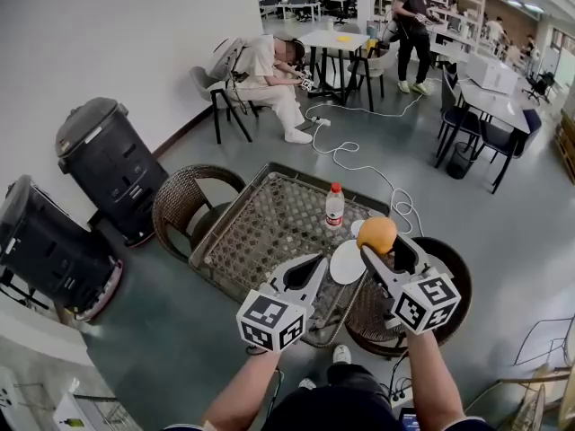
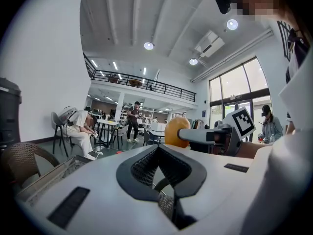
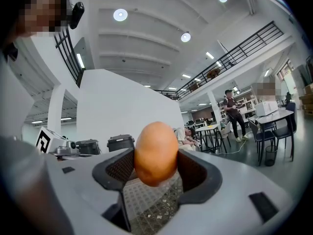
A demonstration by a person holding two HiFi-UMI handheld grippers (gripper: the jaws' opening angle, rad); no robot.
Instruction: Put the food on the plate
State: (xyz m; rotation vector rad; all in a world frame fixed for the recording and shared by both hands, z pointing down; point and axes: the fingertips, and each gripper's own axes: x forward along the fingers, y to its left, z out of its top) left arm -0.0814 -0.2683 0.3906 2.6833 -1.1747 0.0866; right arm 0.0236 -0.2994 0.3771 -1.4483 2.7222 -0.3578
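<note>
food (image 1: 376,233): an orange, egg-shaped piece, held up in the air above the surface (image 1: 260,232), over the near right edge.
right gripper (image 1: 382,251): jaws clamped on the food at its two sides; in the right gripper view the food (image 3: 155,153) sits between the pads with its lower end hanging free.
left gripper (image 1: 314,266): jaws together at the tips, nothing between them, hovering just beside the plate's left rim.
plate (image 1: 346,263): white, bare, lying near the surface's near right edge, below and slightly left of the food.
bottle (image 1: 334,206): upright, further in from the plate, out of the likely path.
step in hand: carrying the food to the plate, by my reading.
how to do it well: bring the food over the plate's middle, lower until its underside touches, then part the jaws slowly; a rounded piece may roll, so release low and level.
</note>
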